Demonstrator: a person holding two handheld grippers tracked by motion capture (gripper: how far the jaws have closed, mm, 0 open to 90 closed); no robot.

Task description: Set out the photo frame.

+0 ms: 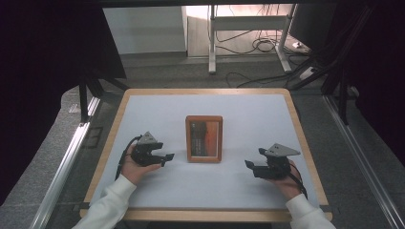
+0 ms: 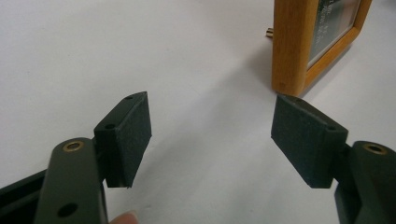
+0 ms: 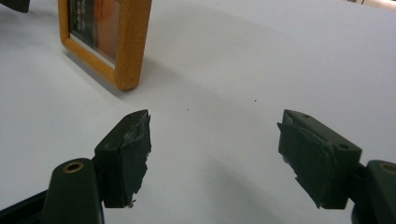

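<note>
picture frame (image 1: pixel 204 139): wooden, orange-brown, with a dark photo behind glass; i see it at the middle of the counter, between my two grippers and touched by neither.
frame position: whether it lies flat or leans on a stand i cannot tell from the high view; in the left gripper view a small brass stud (image 2: pixel 269 32) shows just behind its edge.
counter (image 1: pixel 239 186): white top with a pale wooden rim, bare around the frame.
left gripper (image 1: pixel 166 158): held in my left hand (image 1: pixel 133 170) just left of the frame's lower corner, low over the counter, pointing toward the frame.
left fingers (image 2: pixel 126 137): wide apart, with just white counter between the pads; the frame's near corner sits just beyond the right-hand pad (close, but i see a sliver of gap, so not touching).
right gripper (image 1: pixel 253 165): in my right hand (image 1: pixel 289 183), well to the right of the frame, also low and aimed inward toward it.
right fingers (image 3: pixel 128 156): spread wide with just counter between them; the pad facing looks torn and ragged at the edges.
frame in the right gripper view (image 3: pixel 105 37): up at the left, ahead of the left-hand finger and apart from it.
sleeves (image 1: pixel 107 205): white, coming in from the bottom edge on both sides.
</note>
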